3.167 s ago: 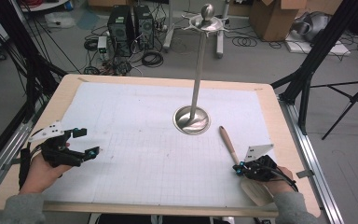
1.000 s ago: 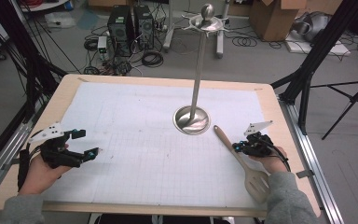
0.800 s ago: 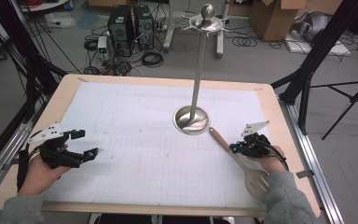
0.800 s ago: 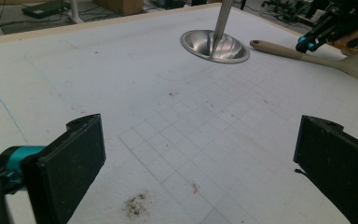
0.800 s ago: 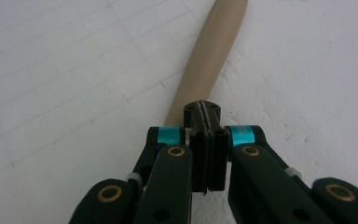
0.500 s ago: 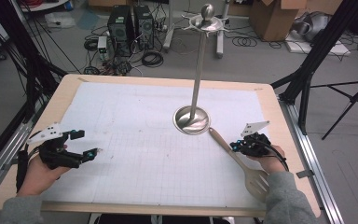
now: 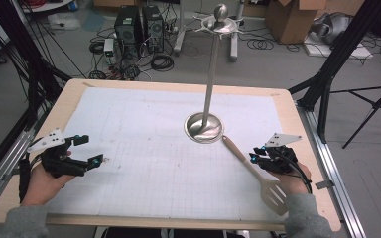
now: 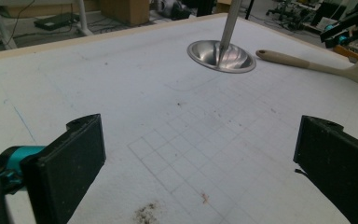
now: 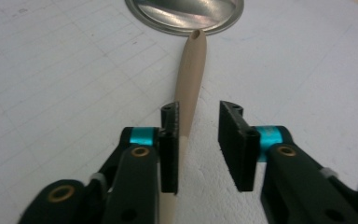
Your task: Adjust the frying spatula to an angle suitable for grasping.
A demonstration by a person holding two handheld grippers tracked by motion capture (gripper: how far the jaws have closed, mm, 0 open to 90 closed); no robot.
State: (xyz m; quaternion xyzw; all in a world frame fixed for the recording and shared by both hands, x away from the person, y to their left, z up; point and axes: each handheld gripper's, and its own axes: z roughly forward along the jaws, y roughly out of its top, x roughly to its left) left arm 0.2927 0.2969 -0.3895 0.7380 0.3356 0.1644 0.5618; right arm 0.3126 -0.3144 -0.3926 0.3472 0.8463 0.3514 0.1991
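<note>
A spatula [image 7: 241,159] with a pale wooden handle and a slotted head lies on the white grid mat, its handle tip near the base of a metal utensil stand [image 7: 204,127]. My right gripper [image 7: 254,157] straddles the handle [image 9: 191,79]. Its jaws are slightly apart: the left jaw touches the handle and the right jaw stands off it. At the table's left, my left gripper [image 7: 90,148] is wide open with only bare mat between its jaws [image 8: 199,126]. The left gripper view has the stand's base [image 8: 221,56] and the spatula [image 8: 307,65] farther off.
The stand's thin pole [image 7: 210,84] rises to a ring of hooks at the top. The white grid mat [image 7: 144,124] covers most of the wooden table. Metal rails run along both table sides. Computers, cables and boxes sit on the floor beyond the far edge.
Since 3.2 s ago my right gripper moved forward along the spatula and the handle swung left toward the stand's base. Over the last second little moved. The left gripper stayed put.
</note>
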